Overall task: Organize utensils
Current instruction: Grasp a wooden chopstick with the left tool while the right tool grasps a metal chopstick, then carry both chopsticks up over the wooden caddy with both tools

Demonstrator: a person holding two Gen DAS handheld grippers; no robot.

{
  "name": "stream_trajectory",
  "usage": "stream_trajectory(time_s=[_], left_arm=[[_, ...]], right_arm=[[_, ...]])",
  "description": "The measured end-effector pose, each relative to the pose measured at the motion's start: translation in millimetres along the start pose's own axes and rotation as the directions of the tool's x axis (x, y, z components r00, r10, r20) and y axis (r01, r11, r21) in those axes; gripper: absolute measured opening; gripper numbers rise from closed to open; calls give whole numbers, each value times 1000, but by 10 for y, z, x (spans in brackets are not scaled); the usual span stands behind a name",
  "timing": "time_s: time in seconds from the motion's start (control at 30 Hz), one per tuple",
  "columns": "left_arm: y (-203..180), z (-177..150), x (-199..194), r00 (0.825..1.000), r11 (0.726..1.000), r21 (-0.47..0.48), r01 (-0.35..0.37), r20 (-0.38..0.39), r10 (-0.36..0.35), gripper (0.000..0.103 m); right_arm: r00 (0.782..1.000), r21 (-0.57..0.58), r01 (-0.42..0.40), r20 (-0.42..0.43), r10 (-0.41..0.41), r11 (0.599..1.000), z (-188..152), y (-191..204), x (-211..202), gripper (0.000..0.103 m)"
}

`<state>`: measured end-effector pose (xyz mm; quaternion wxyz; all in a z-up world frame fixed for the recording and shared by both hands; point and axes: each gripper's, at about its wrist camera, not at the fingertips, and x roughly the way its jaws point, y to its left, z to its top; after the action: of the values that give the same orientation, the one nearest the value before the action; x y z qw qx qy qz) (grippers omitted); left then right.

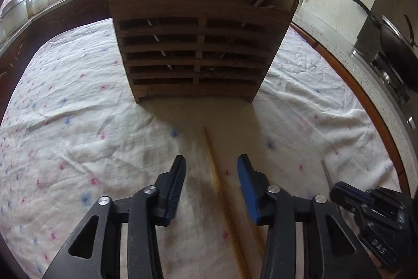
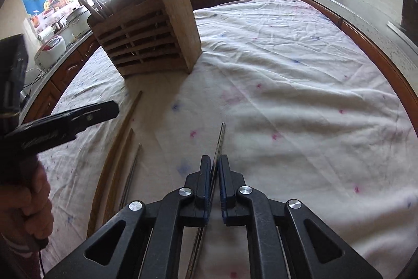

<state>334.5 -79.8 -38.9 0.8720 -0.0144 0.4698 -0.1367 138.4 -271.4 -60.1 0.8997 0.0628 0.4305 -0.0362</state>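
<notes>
A slatted wooden utensil holder [image 1: 198, 43] [image 2: 146, 35] stands on the cloth, with chopsticks and utensils leaning in its compartments. My left gripper [image 1: 211, 169] [image 2: 78, 119] is open, pointing down at the cloth. A wooden chopstick [image 1: 216, 179] [image 2: 122, 137] lies between its jaws, untouched by either pad. A second wooden chopstick [image 2: 121, 169] and a metal chopstick [image 2: 132, 174] lie beside it. My right gripper [image 2: 214, 161] [image 1: 337, 190] is shut on another metal chopstick [image 2: 220, 140] [image 1: 326, 171], whose tip pokes out ahead of the pads.
A white cloth with pink and blue specks [image 2: 287, 69] covers the round table. A wok [image 1: 397, 49] sits on the stove at the right. Counters with a rice cooker [image 2: 52, 51] and jars ring the table. A person's hand [image 2: 31, 205] holds the left gripper.
</notes>
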Motion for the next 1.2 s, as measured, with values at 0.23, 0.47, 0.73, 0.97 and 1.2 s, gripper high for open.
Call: stream_trajectory(time_s=[0.23, 0.47, 0.73, 0.97, 1.2], left_arm=[[-34, -125, 81, 998, 995, 79, -59, 6, 59, 12], [66, -541, -241, 1000, 999, 52, 15, 1, -15, 9], [39, -480, -315, 999, 998, 37, -48, -3, 48, 21], [-44, -522, -289, 996, 993, 83, -79, 40, 76, 15], [122, -574, -451, 1000, 1000, 3, 15, 19, -16, 4]], right_arm=[[1000, 31, -10, 10, 10, 999, -153, -71, -132, 6], [1000, 15, -29, 11, 29, 999, -135, -22, -122, 14], [1000, -38, 20, 8, -19, 999, -54, 78, -25, 21], [993, -136, 121, 19, -120, 983, -39, 237, 55, 20], [996, -107, 89, 7, -89, 990, -51, 231, 1, 5]])
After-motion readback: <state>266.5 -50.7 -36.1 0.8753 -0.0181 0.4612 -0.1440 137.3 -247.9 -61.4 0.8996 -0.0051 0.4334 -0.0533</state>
